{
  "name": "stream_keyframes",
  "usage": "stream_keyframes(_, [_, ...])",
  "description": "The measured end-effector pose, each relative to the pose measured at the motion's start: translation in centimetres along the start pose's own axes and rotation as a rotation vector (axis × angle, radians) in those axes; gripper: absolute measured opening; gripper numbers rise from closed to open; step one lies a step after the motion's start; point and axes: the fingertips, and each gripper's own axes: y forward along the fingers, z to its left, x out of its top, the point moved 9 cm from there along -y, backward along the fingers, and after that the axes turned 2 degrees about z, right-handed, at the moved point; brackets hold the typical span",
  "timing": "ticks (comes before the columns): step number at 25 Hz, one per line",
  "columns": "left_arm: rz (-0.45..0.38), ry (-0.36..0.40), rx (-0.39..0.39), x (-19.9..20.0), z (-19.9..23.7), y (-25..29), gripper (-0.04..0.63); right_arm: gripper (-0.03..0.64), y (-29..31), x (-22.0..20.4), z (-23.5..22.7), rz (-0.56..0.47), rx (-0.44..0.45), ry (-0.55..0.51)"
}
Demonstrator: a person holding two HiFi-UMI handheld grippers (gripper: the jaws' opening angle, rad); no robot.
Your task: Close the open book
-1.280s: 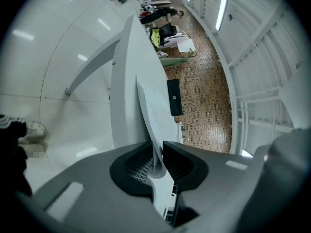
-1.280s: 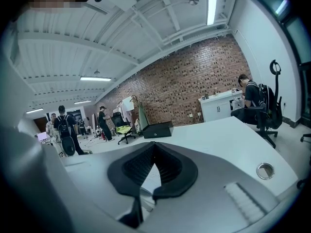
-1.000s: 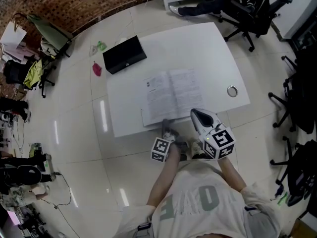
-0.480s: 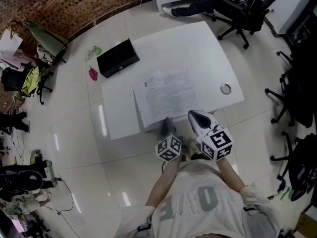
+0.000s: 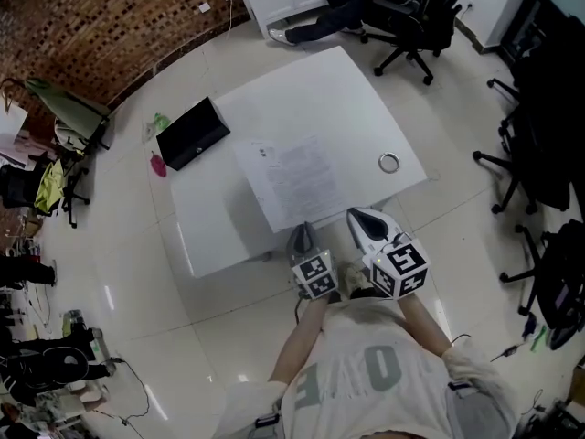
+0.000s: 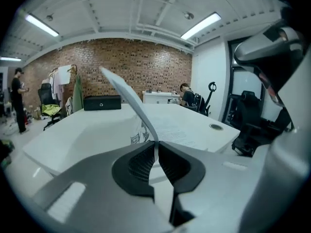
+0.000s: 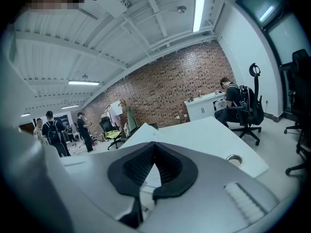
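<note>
The open book lies on the white table near its front edge. My left gripper is at the book's near left corner. In the left gripper view its jaws are closing on a thin white leaf of the book, and the pads pinch it. The leaf rises steeply up and to the left, over the printed page. My right gripper is at the book's near right corner. In the right gripper view its tips meet, and the lifted leaf shows just beyond them.
A black box sits on the table's far left corner, and a round cable grommet is at its right side. Office chairs stand beyond and to the right of the table. People stand far off to the left.
The left gripper has rolled over and raised the book's left leaf off the table. Both grippers have shifted along the table's front edge. The book's visible spread has narrowed.
</note>
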Motion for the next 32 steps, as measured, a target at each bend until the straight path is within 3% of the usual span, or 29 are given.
stream_keyframes(7, [0.080, 0.019, -0.038, -0.9, -2.0, 0.7, 0.032, 0.005, -1.4, -0.2, -1.4, -0.015, -0.016, 0.019])
stream_keyframes(14, [0.011, -0.015, -0.035, 0.6, -1.7, -0.3, 0.029, 0.005, -1.0, -0.1, -1.3, -0.012, 0.006, 0.026])
stream_keyframes(20, [-0.176, -0.094, -0.027, 6.6, 1.2, -2.4, 0.011, 0.005, 0.5, 0.9, -0.4, -0.025, 0.056, 0.002])
stream_keyframes(25, [-0.328, 0.056, -0.159, 13.5, 2.7, -4.8, 0.011, 0.005, 2.8, 4.1, 0.5, -0.104, 0.102, -0.043])
stream_keyframes(28, [-0.434, 0.130, -0.117, 17.0, 3.9, -7.5, 0.012, 0.005, 3.7, 5.9, 1.8, -0.149, 0.124, -0.062])
stream_keyframes(32, [-0.521, 0.098, -0.063, 18.2, 5.9, -10.0, 0.012, 0.005, 4.4, 5.2, 3.0, -0.160, 0.116, -0.037])
